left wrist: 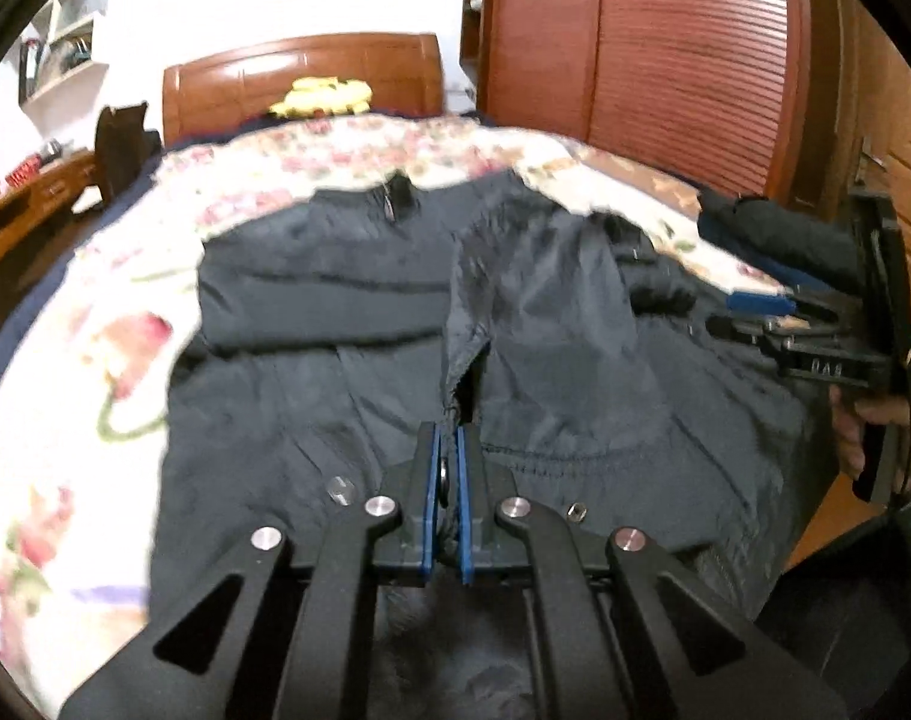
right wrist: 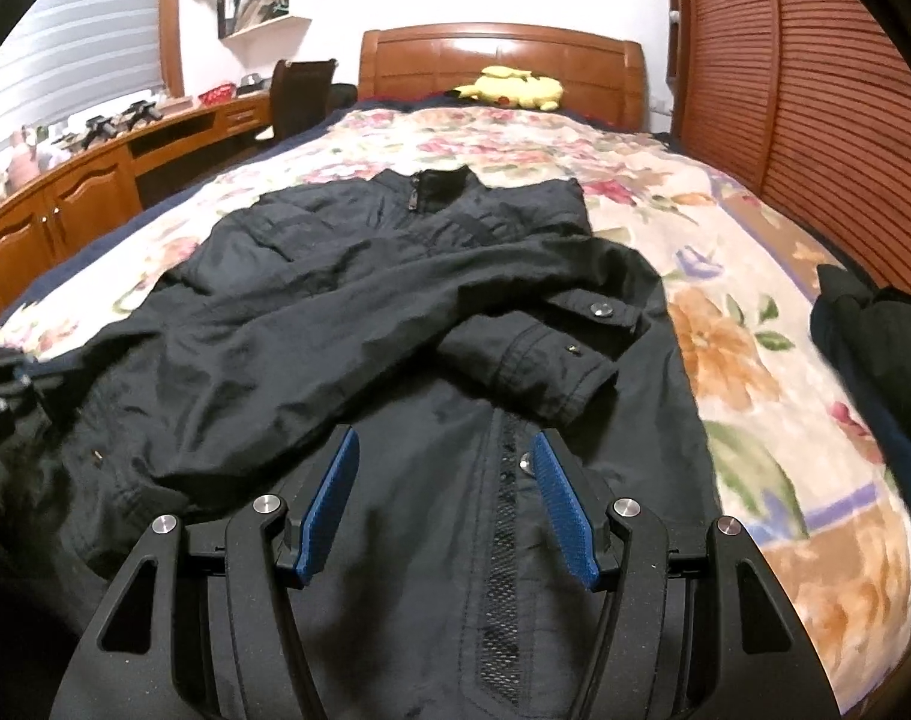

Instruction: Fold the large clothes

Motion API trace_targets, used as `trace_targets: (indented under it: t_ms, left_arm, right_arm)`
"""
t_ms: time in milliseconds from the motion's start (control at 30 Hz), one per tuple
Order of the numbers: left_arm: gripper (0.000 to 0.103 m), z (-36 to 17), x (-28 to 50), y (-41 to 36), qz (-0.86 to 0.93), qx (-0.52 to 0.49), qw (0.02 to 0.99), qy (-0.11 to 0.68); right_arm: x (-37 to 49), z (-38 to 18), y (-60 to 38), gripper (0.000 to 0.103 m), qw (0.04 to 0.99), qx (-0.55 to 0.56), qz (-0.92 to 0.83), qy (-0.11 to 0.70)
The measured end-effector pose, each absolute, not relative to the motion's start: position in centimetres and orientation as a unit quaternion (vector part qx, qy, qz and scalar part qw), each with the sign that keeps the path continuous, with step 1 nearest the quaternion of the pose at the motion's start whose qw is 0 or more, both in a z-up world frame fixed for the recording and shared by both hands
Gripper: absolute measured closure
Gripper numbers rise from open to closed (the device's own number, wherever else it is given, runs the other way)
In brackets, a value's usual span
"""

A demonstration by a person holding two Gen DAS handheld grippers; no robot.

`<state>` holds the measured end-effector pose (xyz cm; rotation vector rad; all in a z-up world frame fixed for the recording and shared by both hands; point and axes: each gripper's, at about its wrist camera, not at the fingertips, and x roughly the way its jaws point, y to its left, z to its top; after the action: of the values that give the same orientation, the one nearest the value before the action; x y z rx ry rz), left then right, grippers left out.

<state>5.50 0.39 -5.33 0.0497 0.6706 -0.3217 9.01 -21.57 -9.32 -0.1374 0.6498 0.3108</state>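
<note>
Floral bedspread (right wrist: pixel 725 324); yellow plush toy (right wrist: pixel 512 89) against wooden headboard (right wrist: pixel 497 54)

A dark grey-black nylon jacket (right wrist: pixel 359 324) lies on a cream quilt (right wrist: pixel 755 360) patterned with pink, red and orange flowers and green leaves. The grippers' pads (right wrist: pixel 560 498) are blue on black frames. Reddish-brown wooden headboard (right wrist: pixel 503 48); yellow plush toy (right wrist: pixel 515 87).
</note>
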Motion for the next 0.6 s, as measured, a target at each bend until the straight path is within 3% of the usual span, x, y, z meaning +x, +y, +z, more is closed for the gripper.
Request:
trace_targets:
  t_ms: [333, 600]
  left_arm:
    - [0.102, -1.9, 10.2, 3.3, -0.081, 0.072, 0.943, 0.315]
    - [0.101, -2.5, 11.2, 6.2, -0.071, 0.067, 0.938, 0.332]
  right_arm:
    - [8.9, -7.9, -23.1, 0.041, 0.941, -0.049, 0.147, 0.301]
    - [8.7, -8.1, -23.2, 0.041, 0.94, -0.06, 0.146, 0.303]
